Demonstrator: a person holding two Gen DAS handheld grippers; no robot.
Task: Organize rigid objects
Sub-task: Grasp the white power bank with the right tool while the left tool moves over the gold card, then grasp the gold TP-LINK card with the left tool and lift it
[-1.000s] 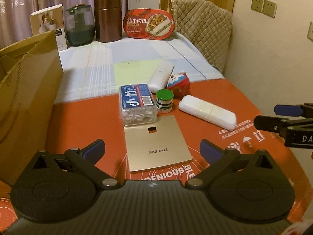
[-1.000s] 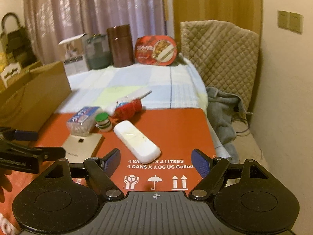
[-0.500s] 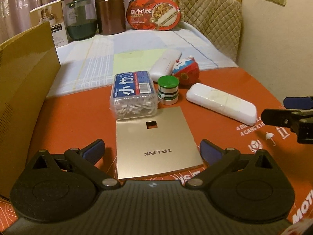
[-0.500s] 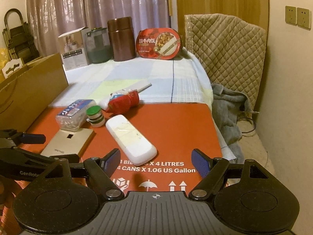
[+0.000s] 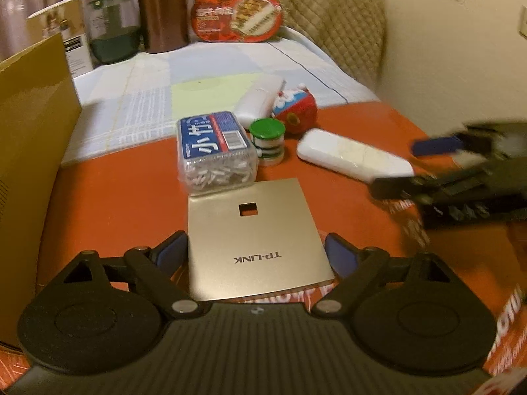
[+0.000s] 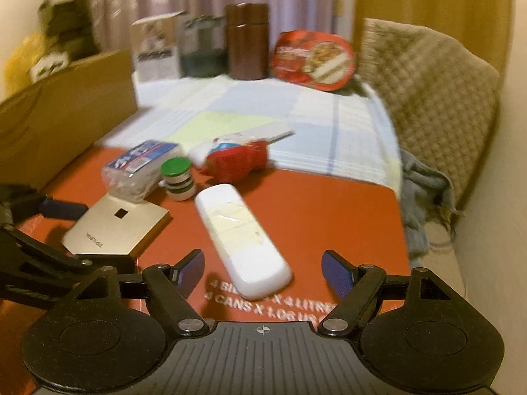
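Left gripper had slid forward, wide open around the gold TP-Link plate; right gripper, also open, closed in on the white case.

the left gripper sat low over the red printed surface, its blue-padded fingers spread wide on either side of the near end of a flat gold tp-link plate, not pressing on it. just beyond the plate lay a clear box of small white pieces with a blue label, with a green-capped little jar beside it. further right a long white case lay slantwise, and behind it a red round toy touched another white case. the right gripper came in blurred from the right edge, fingers apart near the long case's end. a cardboard box wall stood at left.
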